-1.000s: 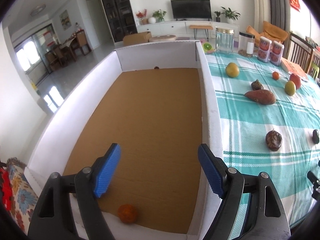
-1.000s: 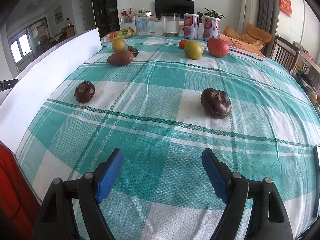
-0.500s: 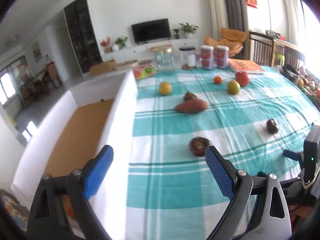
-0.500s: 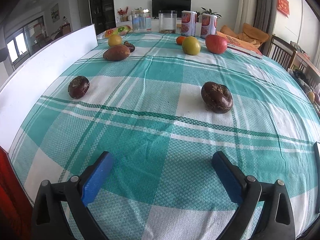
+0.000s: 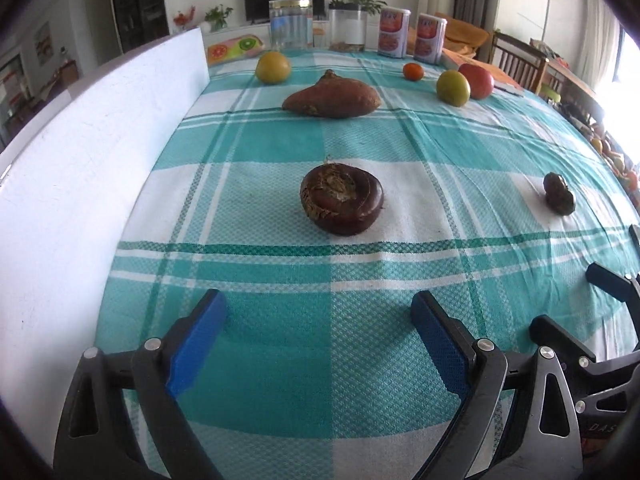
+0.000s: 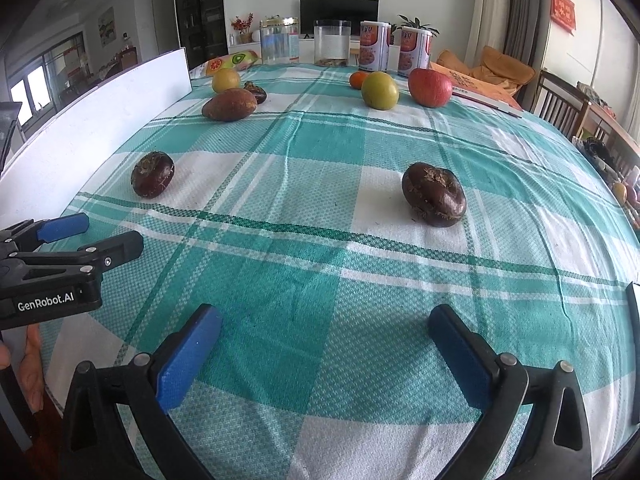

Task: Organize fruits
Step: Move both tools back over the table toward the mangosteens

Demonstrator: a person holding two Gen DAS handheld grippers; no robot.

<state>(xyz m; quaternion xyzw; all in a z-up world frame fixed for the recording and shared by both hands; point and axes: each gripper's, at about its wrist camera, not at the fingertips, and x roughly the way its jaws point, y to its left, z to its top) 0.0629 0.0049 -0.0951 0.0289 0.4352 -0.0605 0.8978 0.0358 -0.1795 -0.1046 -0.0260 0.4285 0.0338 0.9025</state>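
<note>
The left claw (image 5: 318, 336) hangs over the checked cloth (image 5: 256, 140) on the counter, its blue pads apart with nothing between them; a dark brown fruit (image 5: 342, 199) lies straight ahead of it, not touched. The right claw (image 6: 326, 350) is opening, its pads wide apart and empty, and a second dark fruit (image 6: 434, 194) sits ahead and slightly to its right. Farther back lie a sweet potato (image 5: 332, 100), a yellow fruit (image 5: 273, 67), a green fruit (image 5: 453, 88), a red apple (image 5: 477, 81) and a small orange (image 5: 413, 71). A white box wall (image 5: 100, 152) runs along the cloth's left edge. Jars and cans stand at the far end.
</note>
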